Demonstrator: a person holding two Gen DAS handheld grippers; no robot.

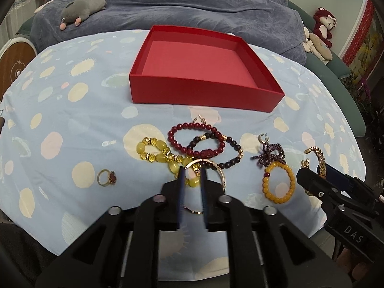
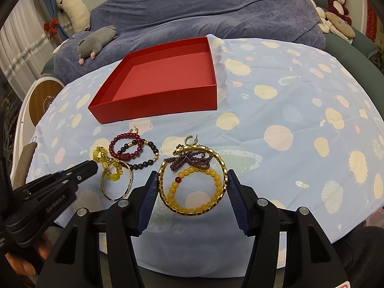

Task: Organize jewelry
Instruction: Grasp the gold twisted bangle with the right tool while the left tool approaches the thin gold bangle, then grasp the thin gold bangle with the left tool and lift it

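An empty red box [image 1: 204, 91] [image 2: 153, 106] stands at the back of the table. Bead bracelets lie in front of it: dark red [image 1: 175, 141], black [image 1: 234, 159], yellow crystal [image 1: 158, 154], orange [image 1: 291, 180] and a purple bow [image 1: 271, 156]. A red-stone ring [image 1: 106, 178] lies to the left. My left gripper [image 1: 193, 175] is narrowly open over a thin metal bangle [image 1: 222, 175] [image 2: 130, 180], not gripping it. My right gripper [image 2: 192, 180] is open with its fingers on either side of a gold chain bracelet [image 2: 224, 168], which rings the orange bracelet [image 2: 182, 175].
The table has a light blue spotted cloth [image 2: 300, 110]. Two small earrings [image 1: 199, 120] [image 1: 262, 138] lie near the bracelets. A blue-covered sofa [image 1: 192, 4] with a grey plush toy [image 1: 84, 7] stands behind the table. A red plush bear [image 1: 324, 25] sits at the far right.
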